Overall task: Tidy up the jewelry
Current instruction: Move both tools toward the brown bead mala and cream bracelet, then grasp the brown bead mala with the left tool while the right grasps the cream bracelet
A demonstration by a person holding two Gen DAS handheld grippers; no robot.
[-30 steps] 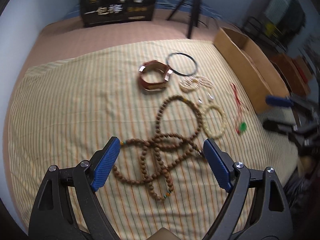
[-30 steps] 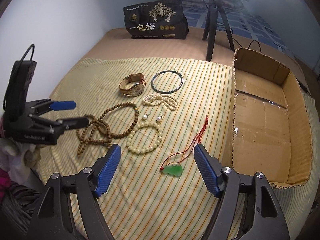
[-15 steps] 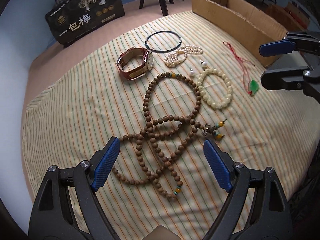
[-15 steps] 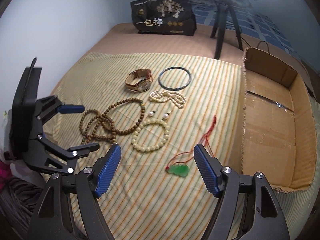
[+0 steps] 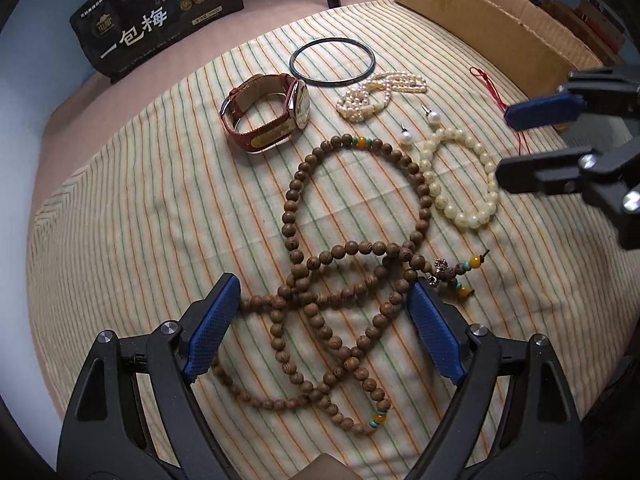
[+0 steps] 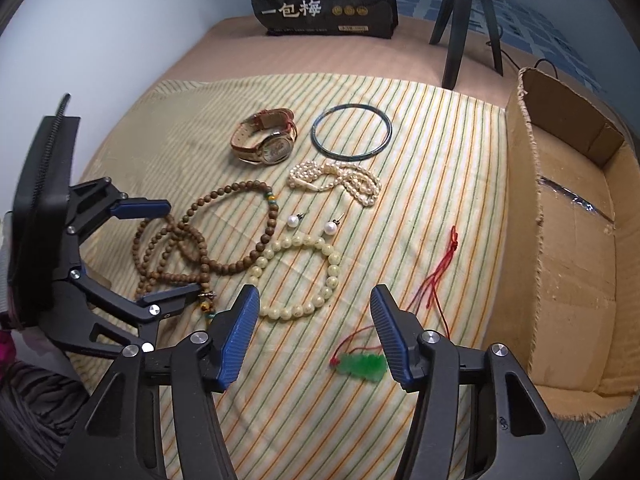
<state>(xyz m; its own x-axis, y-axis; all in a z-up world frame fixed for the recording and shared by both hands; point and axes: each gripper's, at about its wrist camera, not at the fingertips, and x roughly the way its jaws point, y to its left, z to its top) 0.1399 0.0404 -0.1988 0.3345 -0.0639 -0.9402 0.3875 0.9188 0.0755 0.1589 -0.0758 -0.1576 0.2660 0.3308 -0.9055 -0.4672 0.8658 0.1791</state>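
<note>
- Snagging is my main worry: the long brown wooden bead necklace (image 5: 348,280) lies in crossed loops on the yellow striped cloth (image 5: 140,220), so a pinch on one strand would likely drag the whole tangle, and perhaps the cream bead bracelet (image 5: 460,176) touching its upper loop.
- A second risk, as I judge it: the small green jade pendant (image 6: 362,366) is flat and slick, and its red cord (image 6: 438,276) trails toward the open cardboard box (image 6: 580,264); a grip on the cord alone would leave the pendant swinging.
- Left gripper (image 5: 324,320) points steeply down over the necklace, jaws wide apart and astride its lower loops, pads pressing on nothing.
- Right gripper (image 6: 314,334) also tilts steeply down; its jaws have just been closing but remain open, with bare cloth between them and the pendant just beside the right pad.
- The red-strapped wristwatch (image 5: 268,112), dark bangle (image 5: 332,62), pearl strand (image 5: 380,90) and two pearl studs (image 5: 418,124) lie untouched on the cloth.
</note>
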